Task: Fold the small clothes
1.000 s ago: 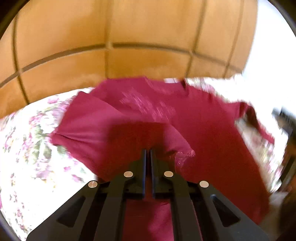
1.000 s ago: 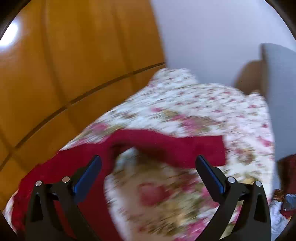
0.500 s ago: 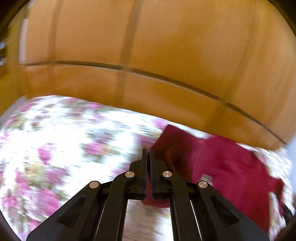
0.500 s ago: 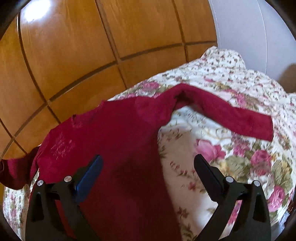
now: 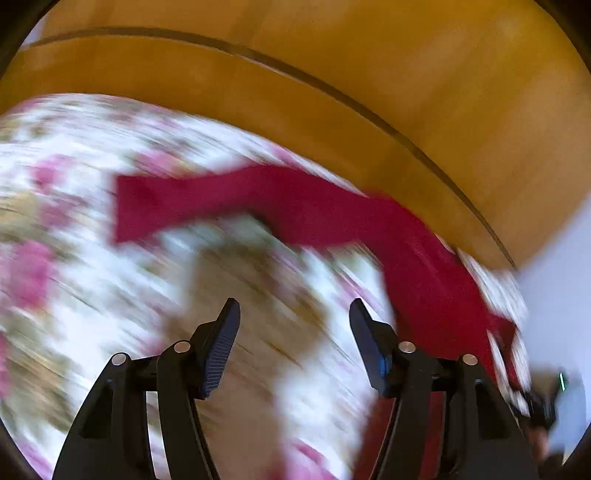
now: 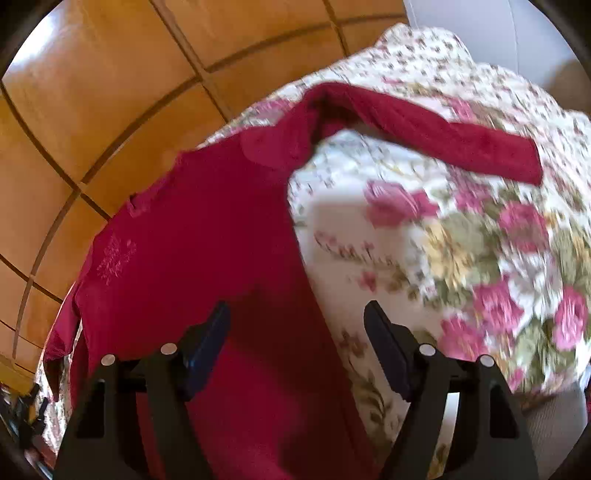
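A dark red long-sleeved shirt (image 6: pixel 192 251) lies spread on a floral bedspread (image 6: pixel 480 258). Its right sleeve (image 6: pixel 436 133) stretches out to the right. In the blurred left wrist view the other sleeve (image 5: pixel 207 203) lies flat, pointing left, with the shirt body (image 5: pixel 424 266) to the right. My left gripper (image 5: pixel 294 314) is open and empty above the bedspread, short of that sleeve. My right gripper (image 6: pixel 297 317) is open and empty over the shirt's right side edge.
A wooden panelled wall (image 6: pixel 110 92) runs behind the bed and also shows in the left wrist view (image 5: pixel 406 74). A pale wall (image 6: pixel 480 29) is at the far right. A dark object (image 5: pixel 543 406) sits at the lower right edge.
My left gripper has opened and let go of the sleeve, which now lies flat on the bedspread, and has swung left. My right gripper stayed open and moved in over the shirt.
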